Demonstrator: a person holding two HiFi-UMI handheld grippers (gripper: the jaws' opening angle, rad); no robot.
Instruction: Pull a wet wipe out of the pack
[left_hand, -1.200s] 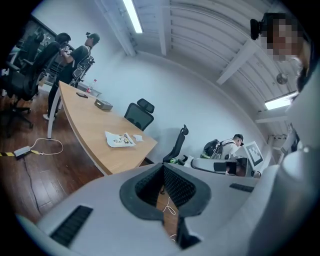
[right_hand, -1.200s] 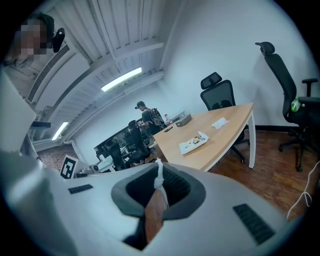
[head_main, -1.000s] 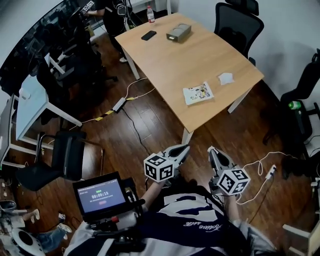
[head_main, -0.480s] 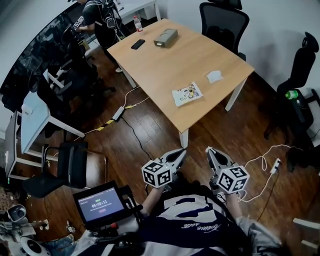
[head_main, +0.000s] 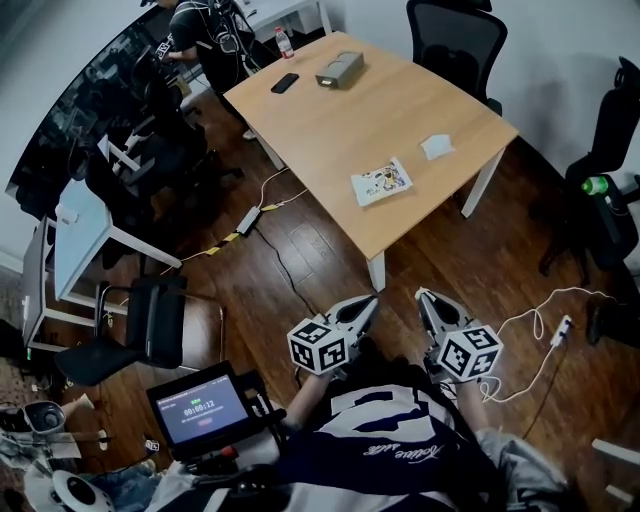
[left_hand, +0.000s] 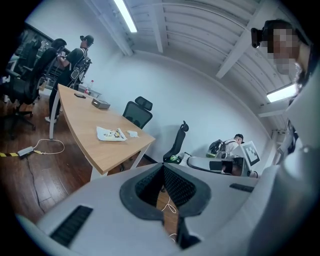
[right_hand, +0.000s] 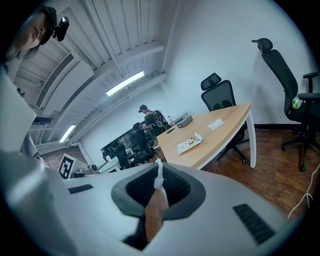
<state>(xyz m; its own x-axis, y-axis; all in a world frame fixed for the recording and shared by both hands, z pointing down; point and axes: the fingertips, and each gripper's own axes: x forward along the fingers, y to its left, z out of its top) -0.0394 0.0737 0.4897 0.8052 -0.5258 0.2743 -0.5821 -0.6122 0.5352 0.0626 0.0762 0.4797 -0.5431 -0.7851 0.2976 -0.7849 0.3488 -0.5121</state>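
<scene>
The wet wipe pack (head_main: 382, 183) lies flat on the wooden table (head_main: 330, 120), near its front edge, and a small white sheet (head_main: 436, 146) lies near it. Your left gripper (head_main: 372, 300) and right gripper (head_main: 422, 296) are well apart from the pack, close to your body. On both the jaw tips are together, with nothing between them.

The table (head_main: 330, 130) has a pale wood top, smooth and matt, on white painted legs. The floor (head_main: 440, 250) is dark wood boards with a low sheen. The pack (head_main: 381, 184) at the table's near side looks like glossy printed plastic film; the white wipe (head_main: 436, 146) to its right is soft and crumpled — paper or cloth, hard to tell. The left gripper (head_main: 372, 298) and right gripper (head_main: 420, 294) have matt pale-grey plastic shells — their pads (left_hand: 181, 184) are black and ribbed.
</scene>
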